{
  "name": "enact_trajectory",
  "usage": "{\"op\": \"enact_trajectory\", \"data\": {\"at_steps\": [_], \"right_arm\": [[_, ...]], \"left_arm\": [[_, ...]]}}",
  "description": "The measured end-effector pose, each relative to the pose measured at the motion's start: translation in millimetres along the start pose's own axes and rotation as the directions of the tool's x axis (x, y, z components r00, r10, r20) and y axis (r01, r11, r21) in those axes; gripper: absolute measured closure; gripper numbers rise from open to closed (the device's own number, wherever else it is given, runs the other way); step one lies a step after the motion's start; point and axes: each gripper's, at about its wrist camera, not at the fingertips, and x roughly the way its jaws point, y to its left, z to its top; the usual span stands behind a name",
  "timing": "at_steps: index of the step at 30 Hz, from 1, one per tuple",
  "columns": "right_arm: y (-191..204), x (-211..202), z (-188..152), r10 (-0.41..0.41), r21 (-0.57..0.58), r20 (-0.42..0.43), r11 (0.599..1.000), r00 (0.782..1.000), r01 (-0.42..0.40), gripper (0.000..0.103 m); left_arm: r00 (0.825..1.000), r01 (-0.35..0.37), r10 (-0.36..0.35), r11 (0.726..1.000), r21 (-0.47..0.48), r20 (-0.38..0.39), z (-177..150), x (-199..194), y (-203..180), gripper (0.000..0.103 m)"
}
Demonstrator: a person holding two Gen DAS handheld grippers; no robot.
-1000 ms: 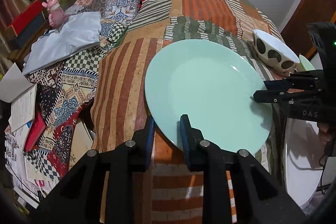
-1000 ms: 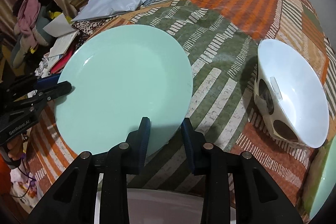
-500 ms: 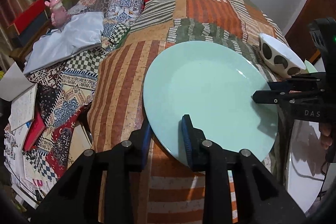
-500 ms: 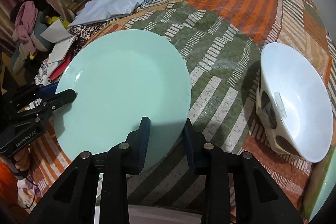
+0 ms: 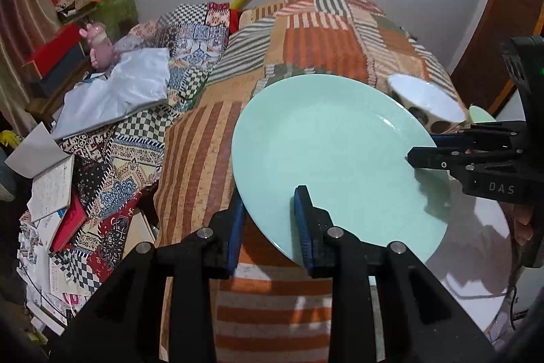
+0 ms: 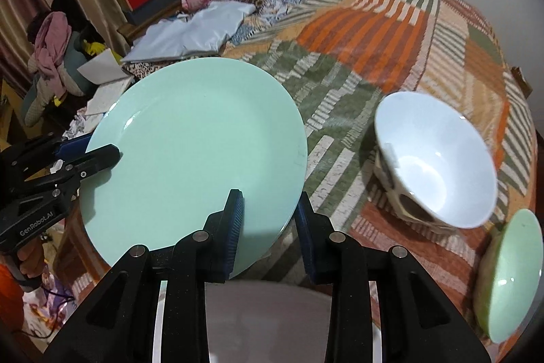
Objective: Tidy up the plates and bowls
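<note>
Below the right gripper (image 6: 268, 213), the white plate (image 6: 258, 322) was mostly hidden. Right of it, the small green bowl (image 6: 510, 274) was cut off; the spotted bowl (image 6: 438, 159) blurred.

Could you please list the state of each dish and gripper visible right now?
Green plate: lifted off the bedspread, tilted, held at two rim points.
Left gripper: fingers straddle the plate's rim.
Right gripper: fingers straddle the plate's opposite rim.
Spotted bowl: on the bedspread, tipped, empty.
Small green bowl: on its side, empty.
White plate: flat, under the lifted plate.
</note>
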Motion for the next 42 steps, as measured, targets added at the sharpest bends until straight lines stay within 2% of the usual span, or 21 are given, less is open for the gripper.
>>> {"op": "enact_trajectory", "data": {"at_steps": [9, 23, 34, 42], "right_arm": [[-4, -46, -22, -0.003, 0.026, 0.081, 1.0, 0.997, 0.001, 0.075], [-12, -96, -73, -0.016, 0.083, 0.169, 0.997, 0.985, 0.001, 0.075], [-27, -102, -113, -0.029, 0.145, 0.175, 0.989, 0.984, 0.003, 0.075], [-30, -102, -131, -0.042, 0.177, 0.178, 0.984, 0.983, 0.01, 0.075]], "left_arm": [[0.998, 0.008, -0.01, 1.0, 0.029, 0.063, -6, -46, -29, 0.075], [0.992, 0.056, -0.063, 0.996, 0.068, 0.107, -35, -94, -77, 0.075], [0.991, 0.099, -0.106, 0.991, 0.092, 0.078, -58, -89, -104, 0.075], [0.99, 0.127, -0.133, 0.987, 0.095, 0.054, -69, -78, -108, 0.075]]}}
